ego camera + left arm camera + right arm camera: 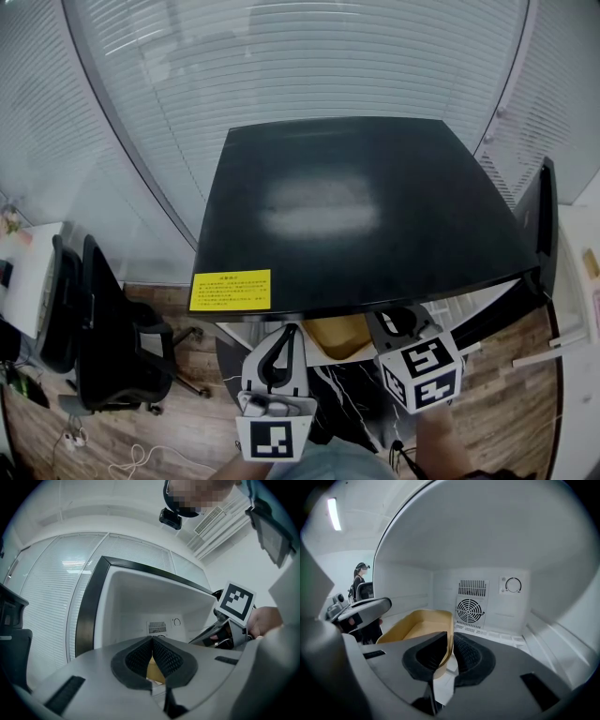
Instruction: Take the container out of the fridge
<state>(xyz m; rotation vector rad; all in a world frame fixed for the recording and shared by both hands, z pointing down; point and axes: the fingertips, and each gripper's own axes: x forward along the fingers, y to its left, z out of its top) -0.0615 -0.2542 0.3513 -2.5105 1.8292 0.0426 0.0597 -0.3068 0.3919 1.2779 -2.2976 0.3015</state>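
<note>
From above I see a small black fridge (356,206) with its door (544,220) swung open to the right. A tan paper container (339,336) sits on the white floor inside (417,625). My right gripper (451,637) is shut on the container's right-hand rim wall, which stands pinched between the pads. In the head view it reaches in at the right (398,323). My left gripper (152,639) is level with its tips meeting; the container (154,670) shows tan through the gap beneath them. It hovers by the container's left edge (287,330).
A round fan grille (469,610) and a dial (513,584) are on the fridge's back wall. Black office chairs (112,328) stand to the left on the wooden floor with cables (141,457). Glass walls with blinds lie behind. Another person (360,581) stands far left.
</note>
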